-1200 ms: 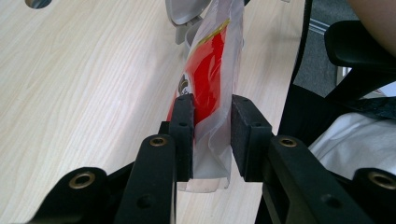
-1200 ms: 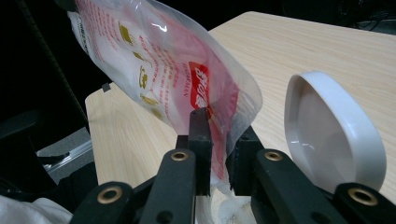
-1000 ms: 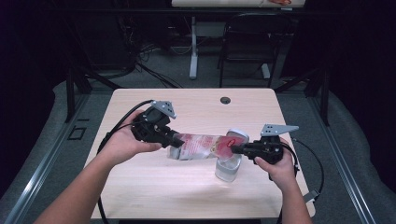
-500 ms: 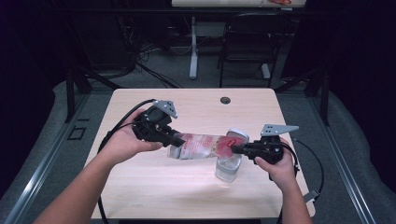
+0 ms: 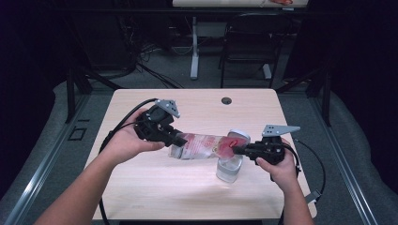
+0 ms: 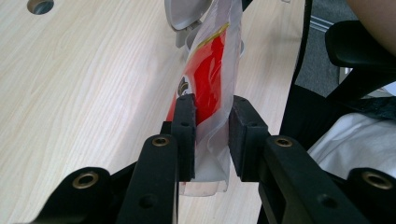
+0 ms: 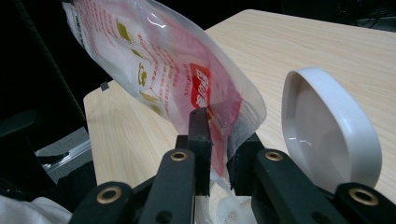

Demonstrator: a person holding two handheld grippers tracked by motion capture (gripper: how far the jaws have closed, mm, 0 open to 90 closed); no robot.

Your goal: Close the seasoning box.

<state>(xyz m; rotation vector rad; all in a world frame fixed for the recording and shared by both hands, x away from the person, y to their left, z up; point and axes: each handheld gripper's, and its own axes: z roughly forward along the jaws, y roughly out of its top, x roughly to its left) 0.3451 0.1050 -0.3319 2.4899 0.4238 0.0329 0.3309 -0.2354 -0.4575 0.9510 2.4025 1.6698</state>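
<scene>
A clear plastic pouch [image 5: 202, 145] with a red label hangs stretched between my two grippers above the wooden table [image 5: 141, 187]. My left gripper [image 5: 176, 138] is shut on its left end, and the pads pinch the pouch's [image 6: 212, 70] sealed edge in the left gripper [image 6: 214, 100] view. My right gripper [image 5: 237, 151] is shut on the lower right end, and the pouch [image 7: 163, 70] rises up and away from the right gripper [image 7: 224, 126]. That end tilts down over a clear jar [image 5: 229, 169] whose white flip lid [image 5: 240, 136] [image 7: 327, 135] stands open.
A round cable hole [image 5: 226, 100] lies near the table's far edge. Each gripper trails a black cable [image 5: 122, 124] over the table. A dark chair [image 5: 248, 42] and a white table leg [image 5: 194, 47] stand on the floor beyond the table.
</scene>
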